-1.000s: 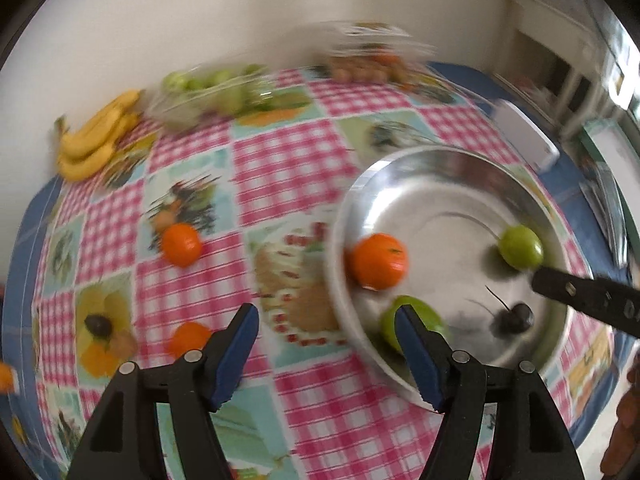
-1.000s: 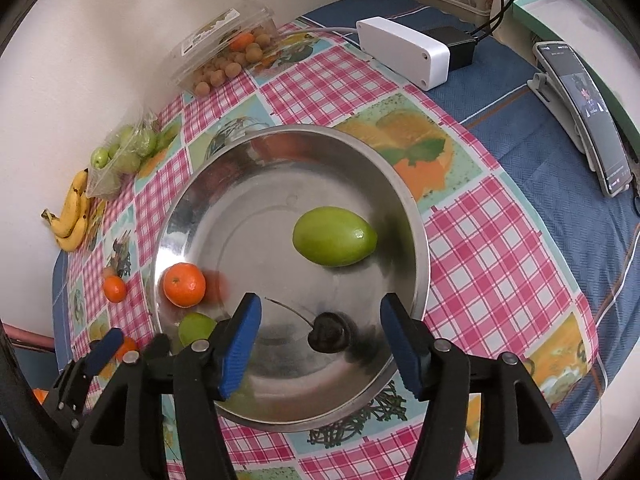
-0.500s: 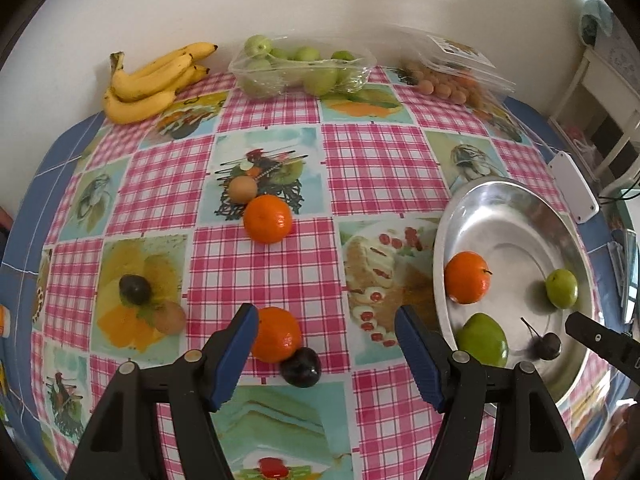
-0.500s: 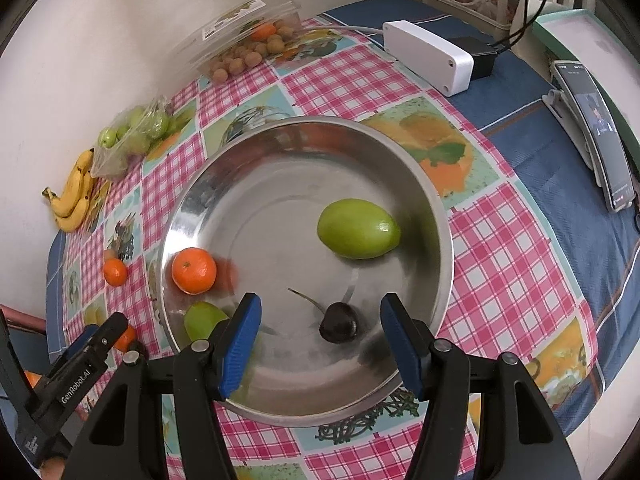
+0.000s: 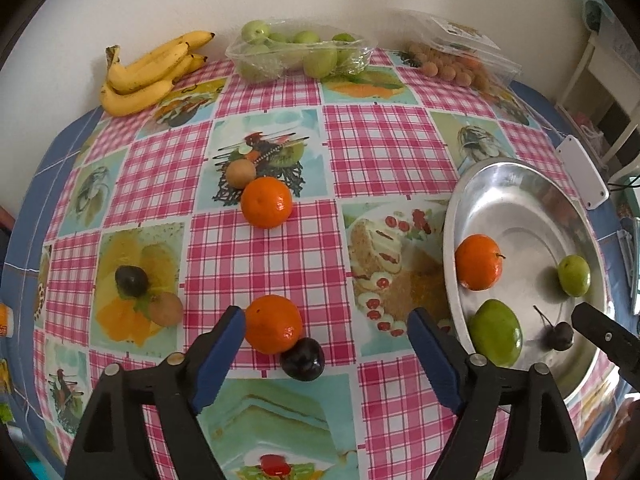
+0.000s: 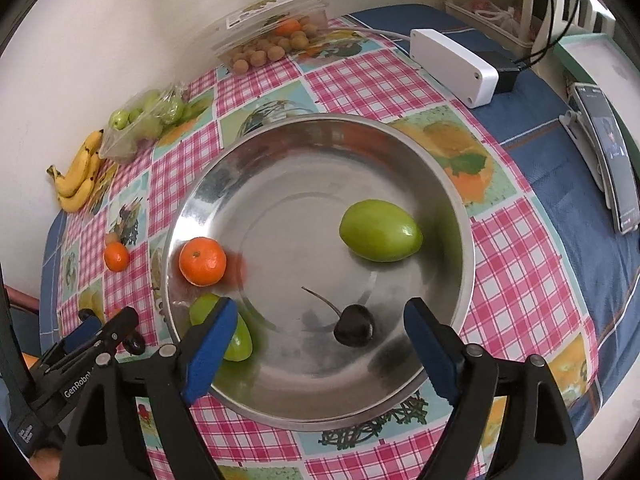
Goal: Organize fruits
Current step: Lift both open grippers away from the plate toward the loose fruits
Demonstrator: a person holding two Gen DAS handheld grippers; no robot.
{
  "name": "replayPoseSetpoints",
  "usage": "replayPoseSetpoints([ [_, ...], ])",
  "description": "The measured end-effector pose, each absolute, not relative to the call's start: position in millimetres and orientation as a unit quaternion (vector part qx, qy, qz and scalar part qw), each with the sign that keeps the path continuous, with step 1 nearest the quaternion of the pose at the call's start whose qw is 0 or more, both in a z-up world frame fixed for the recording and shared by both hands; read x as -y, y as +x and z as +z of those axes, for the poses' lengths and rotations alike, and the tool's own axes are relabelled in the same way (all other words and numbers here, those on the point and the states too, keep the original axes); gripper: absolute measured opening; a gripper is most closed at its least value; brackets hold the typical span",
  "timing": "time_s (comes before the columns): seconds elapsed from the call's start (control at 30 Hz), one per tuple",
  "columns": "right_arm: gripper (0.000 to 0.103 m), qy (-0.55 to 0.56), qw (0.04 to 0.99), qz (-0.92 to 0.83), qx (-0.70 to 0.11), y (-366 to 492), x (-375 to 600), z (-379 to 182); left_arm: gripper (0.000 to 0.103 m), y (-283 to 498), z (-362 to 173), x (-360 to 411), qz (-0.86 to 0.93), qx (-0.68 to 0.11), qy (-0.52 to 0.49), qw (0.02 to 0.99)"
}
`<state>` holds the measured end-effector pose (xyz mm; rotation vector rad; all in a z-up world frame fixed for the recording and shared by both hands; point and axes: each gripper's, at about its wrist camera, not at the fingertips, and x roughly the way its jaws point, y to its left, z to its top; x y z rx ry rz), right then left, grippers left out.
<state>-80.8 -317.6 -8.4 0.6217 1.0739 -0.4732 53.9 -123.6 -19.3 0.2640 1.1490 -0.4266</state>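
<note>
cherry [image 6: 354, 330] in bowl [image 6: 460, 216]

1. Tablecloth [image 5: 384, 148]: pink-and-white check with teal fruit-picture squares.
2. Bowl [image 6: 400, 168]: shiny silver.
3. Mandarins [image 5: 267, 207]: orange.
4. Bananas [image 5: 148, 72]: yellow.
5. Cherry [image 6: 354, 330]: seemingly near-black.
6. Gripper pads [image 6: 210, 354]: blue.

Probably a home dining corner, fruit-print checked tablecloth [image 5: 384, 148], bananas [image 5: 148, 72], phone [image 6: 612, 152] charging nearby
</note>
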Motion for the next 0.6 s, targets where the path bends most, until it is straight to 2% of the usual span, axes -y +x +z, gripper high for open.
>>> replayPoseSetpoints([
  [0.03, 0.088, 0.286, 0.789, -0.219, -0.498, -80.2, 317.0, -8.4, 0.092, 53.9, -19.6, 123.4, -0.198, -0.536, 0.125, 0.811],
  [0.07, 0.092, 0.284, 0.790, -0.219, -0.497, -80.2, 316.5, -8.4, 0.101, 54.5, -19.9, 122.8, -0.196, -0.536, 0.125, 0.812],
  [0.1, 0.102, 0.282, 0.790, -0.220, -0.498, -80.1, 315.9, -8.6, 0.103, 54.9, -20.2, 121.6, -0.193, -0.535, 0.122, 0.813],
  [0.13, 0.103, 0.279, 0.790, -0.222, -0.499, -79.9, 315.5, -8.9, 0.103, 55.4, -20.5, 120.4, -0.192, -0.536, 0.119, 0.813],
  [0.6, 0.103, 0.269, 0.790, -0.224, -0.503, -78.1, 313.7, -10.3, 0.103, 54.3, -22.9, 117.4, -0.184, -0.539, 0.127, 0.812],
])
